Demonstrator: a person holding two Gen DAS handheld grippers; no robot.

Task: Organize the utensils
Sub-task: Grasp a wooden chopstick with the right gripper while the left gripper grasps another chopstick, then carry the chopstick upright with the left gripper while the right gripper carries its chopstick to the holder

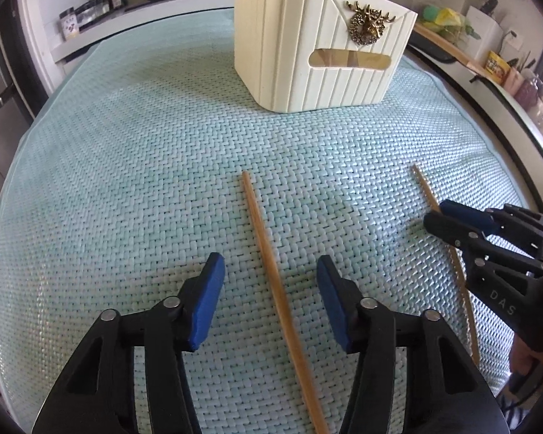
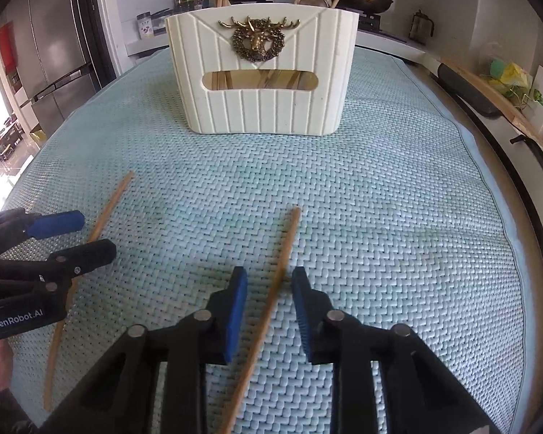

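Left wrist view shows the left gripper (image 1: 269,271) with its blue pads apart, one chopstick (image 1: 271,271) lying between them on the blue mat (image 1: 126,166). Right wrist view shows the right gripper (image 2: 269,289) with only small gaps beside a second chopstick (image 2: 271,300) (not squeezing it). Only this view shows the cream holder (image 2: 262,72) from straight in front, with sticks poking out the top.

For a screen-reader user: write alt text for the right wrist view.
A black claw with blue pads straddles a thin wooden chopstick on a pale green woven mat, not yet gripping. Behind stands a cream ribbed utensil holder bearing a brass deer emblem.
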